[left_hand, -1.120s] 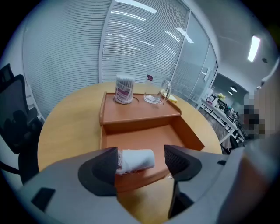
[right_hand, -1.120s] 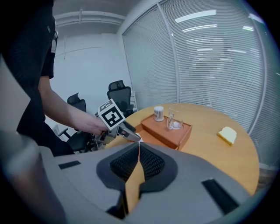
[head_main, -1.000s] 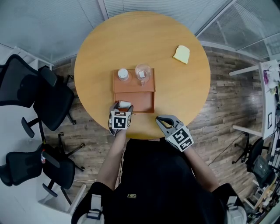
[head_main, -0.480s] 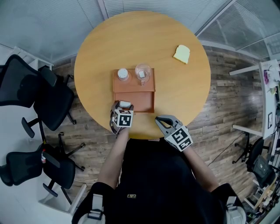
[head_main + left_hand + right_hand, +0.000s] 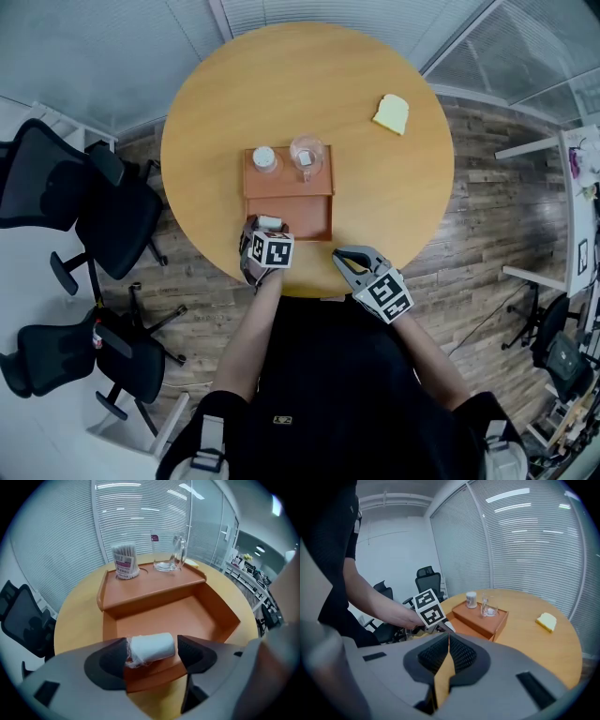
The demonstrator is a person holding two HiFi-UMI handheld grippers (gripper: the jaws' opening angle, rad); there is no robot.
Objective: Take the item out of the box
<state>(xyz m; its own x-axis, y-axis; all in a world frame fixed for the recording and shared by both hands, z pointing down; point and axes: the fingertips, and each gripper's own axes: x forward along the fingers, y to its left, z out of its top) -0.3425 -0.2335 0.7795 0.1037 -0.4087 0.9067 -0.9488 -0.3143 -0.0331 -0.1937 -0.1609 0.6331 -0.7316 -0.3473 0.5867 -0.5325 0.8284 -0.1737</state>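
Observation:
An orange box [image 5: 319, 214] sits on the round wooden table [image 5: 309, 75], with a raised shelf at its far end. A small white roll [image 5: 269, 221] hangs just over the box's near rim, and my left gripper [image 5: 266, 228] is shut on it. In the left gripper view the roll [image 5: 151, 647] lies crosswise between the two dark jaws, above the rim of the box [image 5: 187, 616]. My right gripper [image 5: 339, 257] rests at the table's near edge, right of the box, shut with nothing in it; its pads [image 5: 454, 656] meet.
On the box's shelf stand a jar of cotton swabs [image 5: 264, 159] and a clear glass mug [image 5: 306, 156]. A yellow sponge-like piece [image 5: 391, 114] lies at the table's far right. Black office chairs [image 5: 84, 202] stand left of the table.
My left gripper has turned a little, its marker cube swinging right, with the white roll still between its jaws. The right gripper has stayed where it was.

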